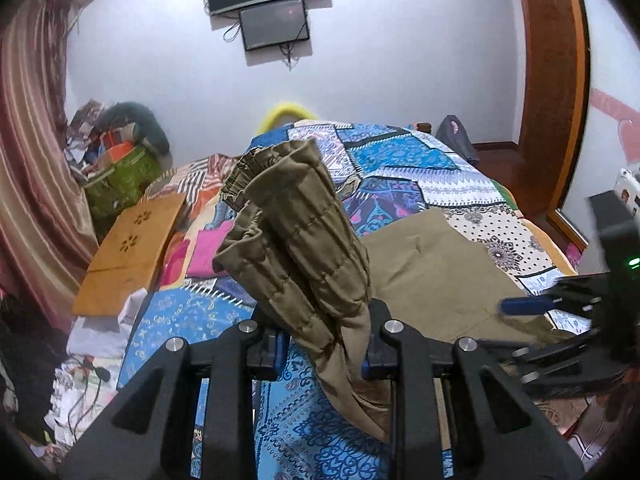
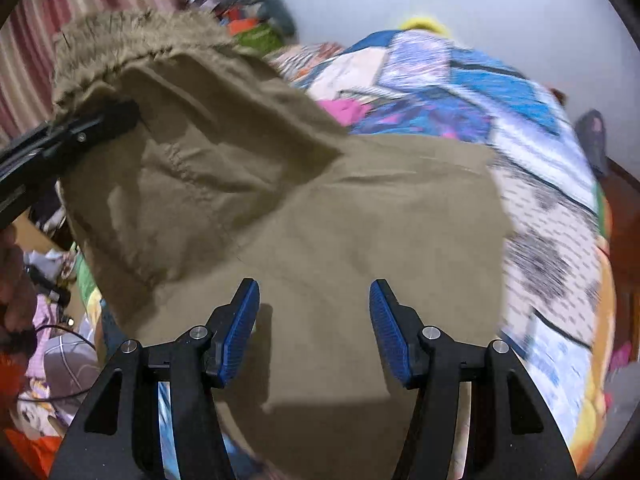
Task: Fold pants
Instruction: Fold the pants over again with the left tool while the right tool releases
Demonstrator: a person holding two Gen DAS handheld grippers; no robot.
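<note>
Right up close, the left gripper (image 1: 324, 354) pinches a bunched, stitched part of the khaki pants (image 1: 296, 236), lifting the elastic-waist end above the patchwork bedspread (image 1: 400, 160) while the rest of the cloth lies flat on the bed. Further right, the right gripper (image 2: 314, 332) hovers over the flat khaki with its blue pads (image 2: 240, 328) spread and nothing between them. It looks like the fold-over step; next, the raised end wants carrying across and laying down squarely, the free gripper steadying the cloth.
</note>
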